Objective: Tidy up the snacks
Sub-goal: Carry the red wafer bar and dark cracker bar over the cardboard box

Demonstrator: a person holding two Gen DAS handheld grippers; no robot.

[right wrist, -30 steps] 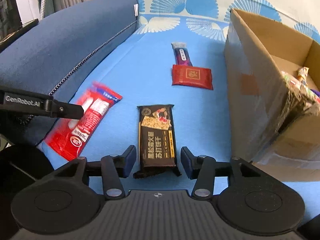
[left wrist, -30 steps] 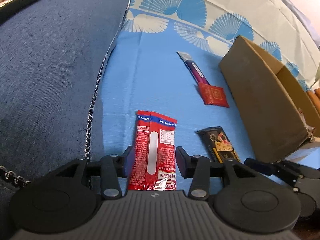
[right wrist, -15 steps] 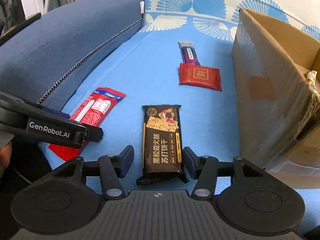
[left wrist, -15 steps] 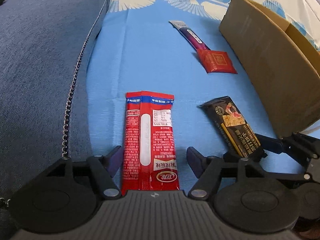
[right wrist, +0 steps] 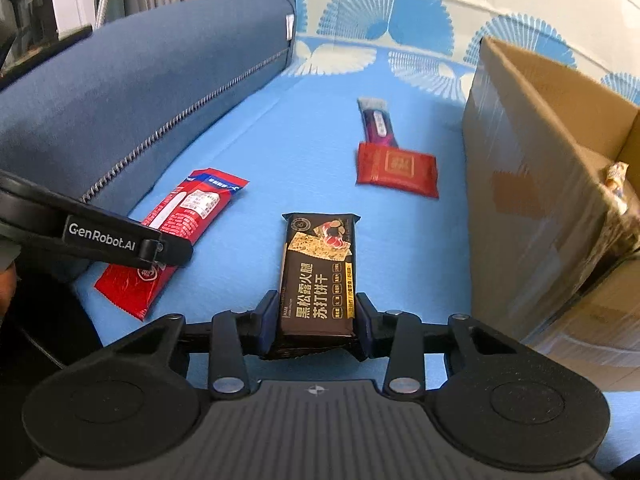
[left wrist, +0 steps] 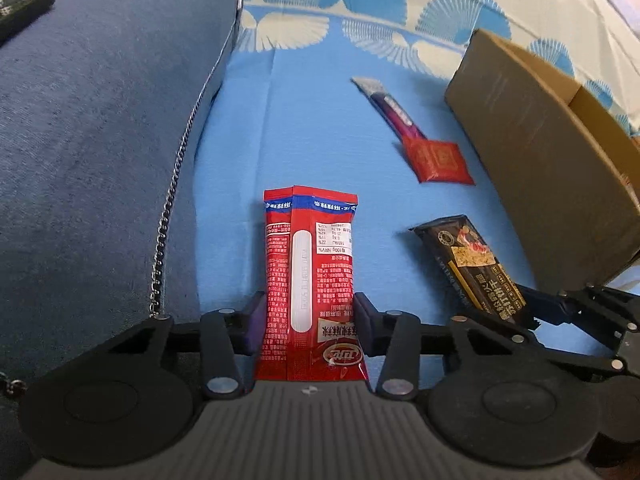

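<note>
A long red snack packet (left wrist: 308, 248) lies on the blue sheet. My left gripper (left wrist: 309, 320) has its jaws closing on the packet's near end, and both pads touch its edges. A black cracker packet (right wrist: 320, 264) lies to the right of it. My right gripper (right wrist: 316, 320) is closing on that packet's near end, with its pads against both sides. In the right wrist view the red packet (right wrist: 188, 212) shows at the left under a finger (right wrist: 168, 250) of the left gripper. The black packet (left wrist: 468, 264) also shows in the left wrist view.
An open cardboard box (right wrist: 540, 160) with snacks inside stands on the right. Farther back lie a small red square packet (right wrist: 396, 168) and a purple bar (right wrist: 376, 122). A dark blue sofa cushion (left wrist: 100, 140) with a zipper bounds the left side.
The left jaws widened half a second ago and have now come in against the red packet. The right jaws have narrowed onto the black packet. Neither hand has shifted much.
</note>
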